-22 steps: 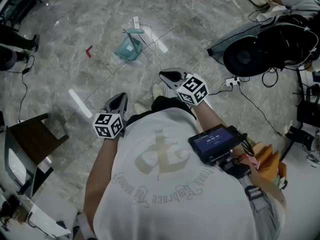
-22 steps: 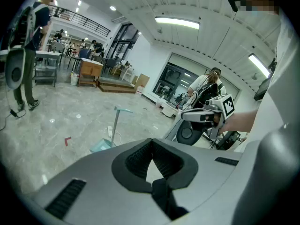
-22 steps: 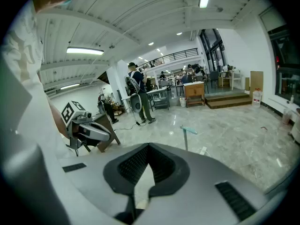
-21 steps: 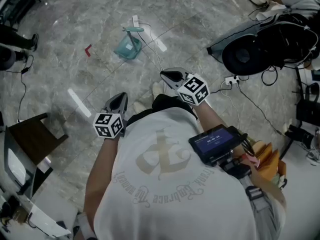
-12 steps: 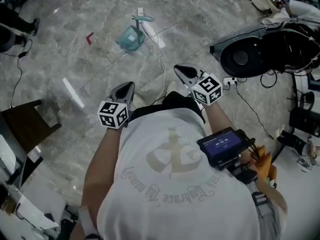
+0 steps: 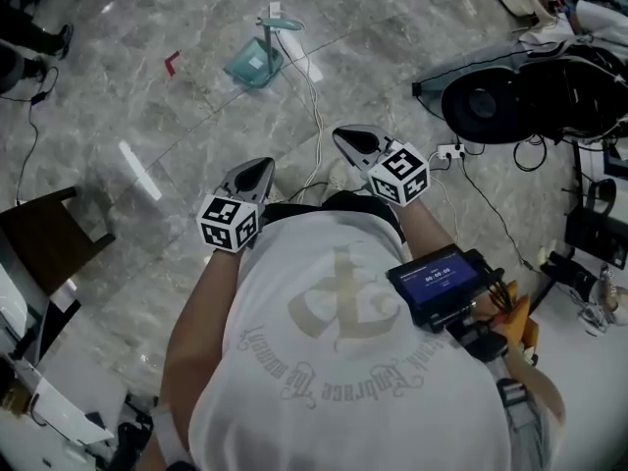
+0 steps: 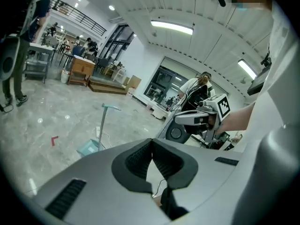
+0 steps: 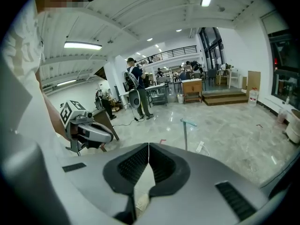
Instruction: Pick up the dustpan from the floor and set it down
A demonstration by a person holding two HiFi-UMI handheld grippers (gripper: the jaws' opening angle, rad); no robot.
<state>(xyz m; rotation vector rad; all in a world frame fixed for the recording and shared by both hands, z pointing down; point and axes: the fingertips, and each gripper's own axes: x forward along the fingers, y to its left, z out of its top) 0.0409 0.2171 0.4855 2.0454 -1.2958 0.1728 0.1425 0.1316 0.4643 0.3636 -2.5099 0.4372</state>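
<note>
Dustpan [image 6: 252, 65] stands on the floor [image 6: 147, 116] with its handle upright; a white cable [image 6: 312, 86] passes just beside the dustpan and a red mark [image 6: 172, 62] lies near the dustpan's left. Left gripper [image 6: 257, 173] and right gripper [image 6: 351, 141] hang well short of the dustpan, side by side, both tilted downward, each with its jaws pressed together and holding nothing

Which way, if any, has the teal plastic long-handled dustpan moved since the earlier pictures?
No. The teal dustpan sits as far right of the red floor mark as before; both shifted up the head view together.
</note>
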